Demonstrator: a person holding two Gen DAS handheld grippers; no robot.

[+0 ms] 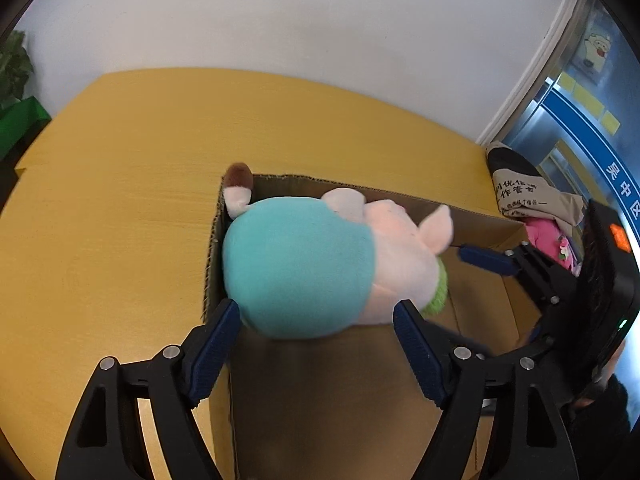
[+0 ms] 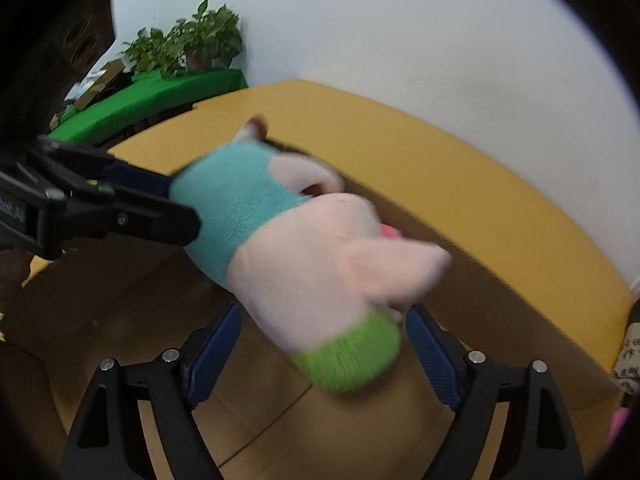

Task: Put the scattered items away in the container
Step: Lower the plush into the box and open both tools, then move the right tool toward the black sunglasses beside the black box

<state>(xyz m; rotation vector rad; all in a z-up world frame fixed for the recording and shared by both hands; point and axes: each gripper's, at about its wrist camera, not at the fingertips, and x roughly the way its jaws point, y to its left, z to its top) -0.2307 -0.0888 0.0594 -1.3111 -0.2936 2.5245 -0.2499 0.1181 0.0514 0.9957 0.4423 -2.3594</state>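
Observation:
A plush toy (image 1: 312,264) with a teal body, pale pink head and green cap is over the open cardboard box (image 1: 360,380) on the yellow table. My left gripper (image 1: 316,320) is open, its pads either side of the teal body and not pressing it. In the right wrist view the plush toy (image 2: 304,256) is blurred, above the box floor (image 2: 280,412). My right gripper (image 2: 324,332) is open around the green cap end. The left gripper's fingers (image 2: 132,204) reach in from the left at the teal end. Whether any pad touches the toy is unclear.
The yellow table (image 1: 120,200) runs to a white wall. A beige printed bag (image 1: 528,196) and a pink item (image 1: 548,240) lie beyond the box's right side. Potted plants (image 2: 192,44) stand on a green-covered table (image 2: 160,96) at the far left.

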